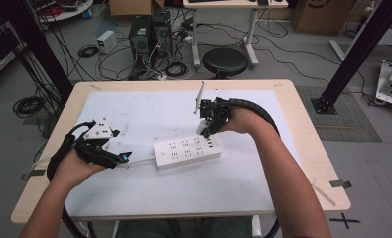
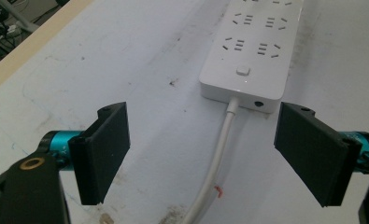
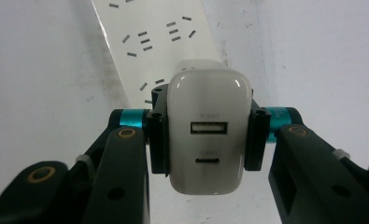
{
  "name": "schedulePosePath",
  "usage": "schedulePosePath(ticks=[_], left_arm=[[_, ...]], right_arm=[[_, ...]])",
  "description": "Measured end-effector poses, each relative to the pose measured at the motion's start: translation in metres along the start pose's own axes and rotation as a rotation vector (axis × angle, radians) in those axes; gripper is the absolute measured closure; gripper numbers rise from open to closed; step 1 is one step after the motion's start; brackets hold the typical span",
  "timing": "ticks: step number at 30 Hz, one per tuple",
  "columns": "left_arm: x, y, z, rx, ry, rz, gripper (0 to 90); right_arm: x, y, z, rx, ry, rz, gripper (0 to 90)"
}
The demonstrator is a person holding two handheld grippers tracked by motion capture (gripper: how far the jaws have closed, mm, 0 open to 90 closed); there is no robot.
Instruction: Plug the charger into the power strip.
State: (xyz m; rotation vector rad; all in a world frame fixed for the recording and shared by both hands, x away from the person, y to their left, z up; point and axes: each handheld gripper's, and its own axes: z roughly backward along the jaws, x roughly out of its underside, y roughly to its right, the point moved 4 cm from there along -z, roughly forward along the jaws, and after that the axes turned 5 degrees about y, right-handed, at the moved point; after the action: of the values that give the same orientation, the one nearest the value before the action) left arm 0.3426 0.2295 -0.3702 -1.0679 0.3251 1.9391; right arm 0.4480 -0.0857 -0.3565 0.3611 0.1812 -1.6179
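A white power strip (image 1: 187,151) lies across the middle of the white mat, its cord (image 2: 217,156) running left toward me. My right gripper (image 1: 207,130) is shut on a white USB charger (image 3: 208,135), pads on its two sides, held just above the strip's right end (image 3: 147,39). The charger's ports face the right gripper's camera. My left gripper (image 1: 121,159) rests low on the mat at the strip's cord end, jaws wide open. Its fingertips (image 2: 102,151) straddle the cord without touching it, and the strip's switch end (image 2: 244,77) lies just ahead.
The white mat (image 1: 149,114) covers most of the wooden table (image 1: 305,148). A thin grey rod (image 1: 200,98) sticks up behind the right gripper. Beyond the table stand a black stool (image 1: 225,61), computer towers and tangled cables on the floor.
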Motion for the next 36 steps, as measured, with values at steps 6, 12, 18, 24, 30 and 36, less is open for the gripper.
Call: schedulePosePath(ticks=[6,12,18,24,30,36], left_arm=[[0.005,-0.003,0.003,-0.012,-0.004,0.014,18.3],[0.007,-0.004,0.005,-0.017,-0.008,0.016,18.3],[0.01,-0.004,0.005,-0.023,-0.003,0.026,18.3],[0.013,-0.005,0.005,-0.022,-0.006,0.03,18.3],[0.016,-0.007,0.005,-0.023,-0.009,0.037,18.3],[0.019,-0.009,0.004,-0.027,-0.009,0.043,18.3]], right_arm=[[-0.007,0.002,-0.014,-0.017,-0.033,0.107,63.3],[-0.012,0.003,-0.022,-0.032,-0.046,0.154,63.3],[-0.013,0.001,-0.033,-0.06,-0.078,0.182,63.3],[-0.014,0.003,-0.041,-0.077,-0.086,0.194,63.3],[-0.013,0.005,-0.046,-0.082,-0.094,0.198,63.3],[-0.014,0.007,-0.05,-0.103,-0.093,0.25,63.4]])
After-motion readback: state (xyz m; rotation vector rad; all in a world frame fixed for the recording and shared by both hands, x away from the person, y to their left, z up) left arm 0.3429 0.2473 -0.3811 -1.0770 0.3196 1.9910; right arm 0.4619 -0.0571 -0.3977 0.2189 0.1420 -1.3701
